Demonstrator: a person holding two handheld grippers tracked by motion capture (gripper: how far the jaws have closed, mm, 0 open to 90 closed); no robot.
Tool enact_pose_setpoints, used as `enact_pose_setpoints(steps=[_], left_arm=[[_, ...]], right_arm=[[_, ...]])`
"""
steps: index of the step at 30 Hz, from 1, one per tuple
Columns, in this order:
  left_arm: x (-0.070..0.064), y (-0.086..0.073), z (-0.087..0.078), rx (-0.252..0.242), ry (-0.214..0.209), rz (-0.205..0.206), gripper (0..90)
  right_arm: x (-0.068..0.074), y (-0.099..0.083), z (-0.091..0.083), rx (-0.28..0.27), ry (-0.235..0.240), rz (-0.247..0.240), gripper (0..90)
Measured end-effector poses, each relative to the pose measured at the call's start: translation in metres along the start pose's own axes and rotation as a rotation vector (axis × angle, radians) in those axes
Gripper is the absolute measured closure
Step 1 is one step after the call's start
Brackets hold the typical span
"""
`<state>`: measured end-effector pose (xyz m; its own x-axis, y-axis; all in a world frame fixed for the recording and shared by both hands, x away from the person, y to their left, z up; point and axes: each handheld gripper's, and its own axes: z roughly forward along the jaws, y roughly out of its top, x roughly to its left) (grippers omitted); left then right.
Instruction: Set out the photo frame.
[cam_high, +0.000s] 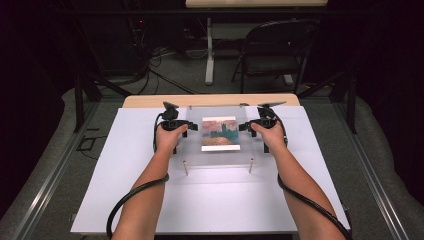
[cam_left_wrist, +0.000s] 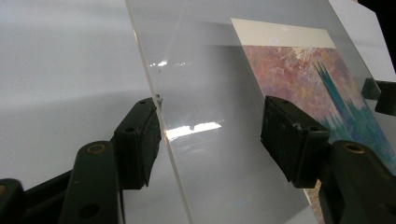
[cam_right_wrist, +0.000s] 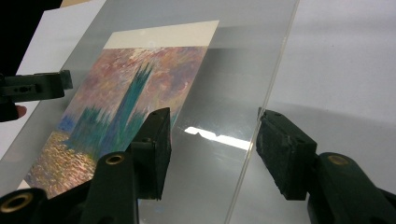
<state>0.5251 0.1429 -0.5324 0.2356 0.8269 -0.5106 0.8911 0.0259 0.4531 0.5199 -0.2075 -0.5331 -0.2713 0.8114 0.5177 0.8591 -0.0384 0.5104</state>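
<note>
Clear sheet: a transparent acrylic panel (cam_high: 220, 137) sits over the middle of the counter, towards the far edge, and it looks held level just above the white surface.
Picture: under the sheet lies a painted print (cam_high: 219, 133) with a pale border, teal towers against a pink and orange sky, seen through the plastic in both gripper views (cam_left_wrist: 322, 84) (cam_right_wrist: 126, 116).
Left tongs: here they are at the sheet's left edge (cam_high: 186, 127), and in the left gripper view (cam_left_wrist: 212, 135) the jaws stand apart, one on each side of that edge; one pad (cam_left_wrist: 140, 135) touches the rim, the other (cam_left_wrist: 289, 135) sits off it. Released, not yet clamped.
Right tongs: mirrored on the sheet's right edge (cam_high: 248, 126). In the right gripper view (cam_right_wrist: 212, 149) the jaws straddle the edge with a gap showing on both sides, so they too are unclenched.
Hands: the left hand (cam_high: 171, 137) and the right hand (cam_high: 271, 134) each wrap a gripper, forearms coming in from the near edge of the counter.
Posts: two small metal pegs (cam_high: 185, 167) (cam_high: 251, 165) stand upright at the sheet's near corners.
Counter: white top (cam_high: 210, 205), bare wood strip along the far edge (cam_high: 150, 101).
Beyond: a folding chair (cam_high: 272, 50) stands on the floor past the far edge.
</note>
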Motion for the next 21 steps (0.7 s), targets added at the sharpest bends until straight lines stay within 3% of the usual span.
enact_pose_setpoints(steps=[14, 21], left_arm=[[-0.005, 0.002, -0.007, -0.009, -0.003, 0.008, 40.9], [-0.009, 0.002, -0.015, -0.021, 0.000, 0.035, 42.3]], right_arm=[[0.006, 0.000, -0.008, -0.007, -0.008, -0.031, 45.5], [0.010, -0.001, -0.015, -0.022, -0.013, -0.068, 45.5]])
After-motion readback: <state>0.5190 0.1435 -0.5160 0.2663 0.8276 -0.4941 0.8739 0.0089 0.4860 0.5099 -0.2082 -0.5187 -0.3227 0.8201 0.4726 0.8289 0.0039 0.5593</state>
